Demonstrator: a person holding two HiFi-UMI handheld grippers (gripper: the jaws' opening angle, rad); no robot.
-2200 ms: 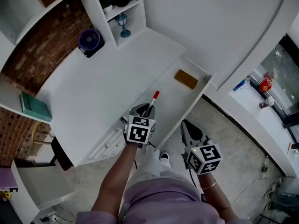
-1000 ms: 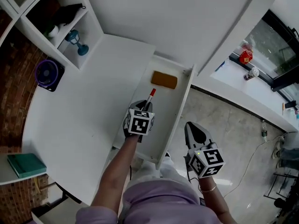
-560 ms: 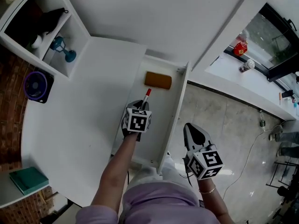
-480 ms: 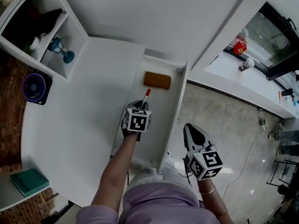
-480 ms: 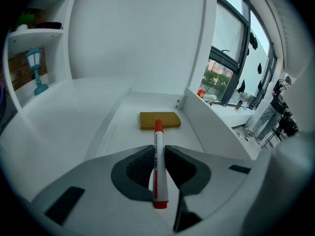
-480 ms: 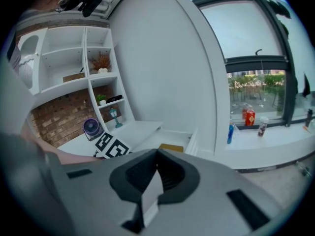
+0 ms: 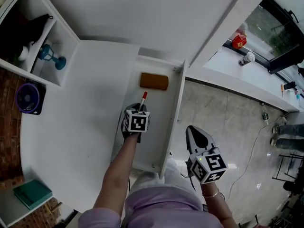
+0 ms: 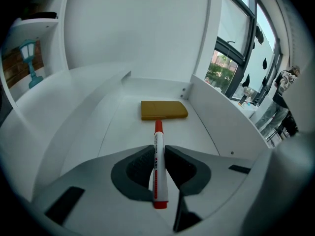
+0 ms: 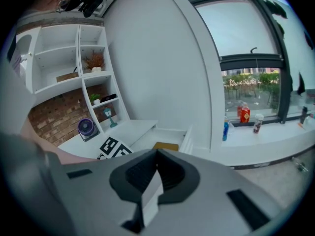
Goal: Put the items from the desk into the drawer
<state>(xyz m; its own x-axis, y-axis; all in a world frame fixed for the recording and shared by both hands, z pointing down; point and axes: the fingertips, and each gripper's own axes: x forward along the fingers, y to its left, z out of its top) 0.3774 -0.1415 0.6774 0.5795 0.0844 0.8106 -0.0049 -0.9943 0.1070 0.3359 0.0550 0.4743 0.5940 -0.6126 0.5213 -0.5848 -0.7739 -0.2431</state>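
Left gripper: jaws pinched narrowly on the barrel of a red-capped marker, which points forward over the open drawer toward a yellow-brown block at its far end. Right gripper: jaws together on nothing, over the floor outside the drawer front. Likely risk: released from a height, the round marker could bounce or roll into the block. Its height above the drawer floor cannot be judged, its print is illegible, and the arm hides the drawer's near part in the head view.
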